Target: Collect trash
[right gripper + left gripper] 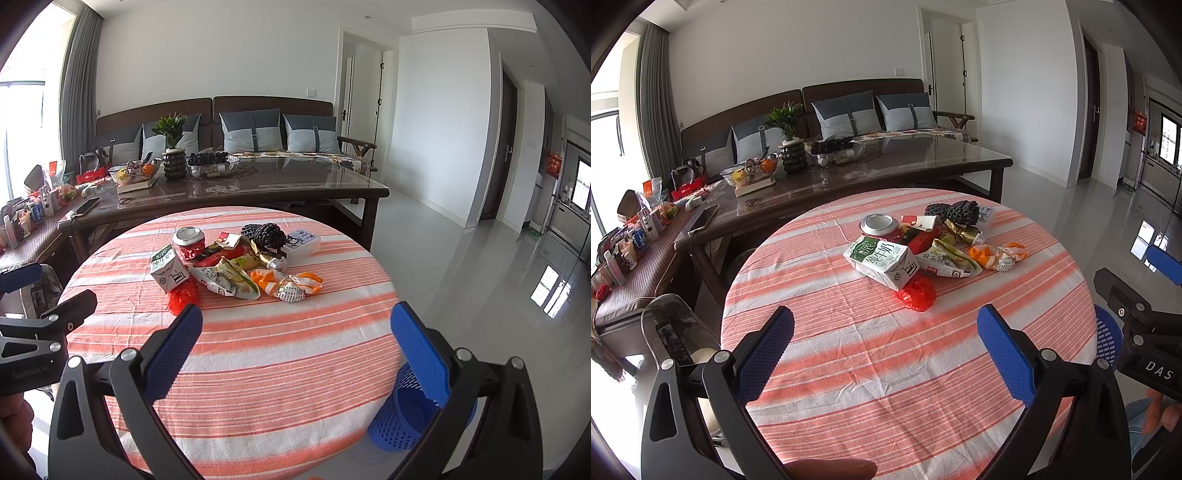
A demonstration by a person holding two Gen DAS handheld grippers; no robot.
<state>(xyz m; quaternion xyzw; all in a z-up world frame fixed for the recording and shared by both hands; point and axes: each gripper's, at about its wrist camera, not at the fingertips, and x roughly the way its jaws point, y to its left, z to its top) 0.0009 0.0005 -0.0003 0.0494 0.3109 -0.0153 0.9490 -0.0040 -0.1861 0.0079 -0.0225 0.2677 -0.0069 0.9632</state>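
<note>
Both grippers hover over the near edge of the round worktop (849,354), draped in an orange-and-white striped cloth. The left gripper (886,332) has its blue pads spread wide, nothing between them. The right gripper (295,332) is just as wide open and empty.

The trash sits in one heap toward the far half of the worktop, well ahead of both grippers and touched by neither. Closest to the left gripper is a crumpled red plastic bag (916,292), with a green-and-white milk carton (881,261) lying on its side just behind it, touching. A red can (880,226) stands upright at the back left of the heap. To the right lie a green-and-white snack wrapper (947,258) and an orange-and-white wrapper (997,255), side by side. At the far edge, a dark knitted bundle (955,212) tops the pile.

From the right wrist view, a blue slotted basket (402,417) stands on the floor just beside the worktop's near right edge, partly behind the right gripper's finger.
</note>
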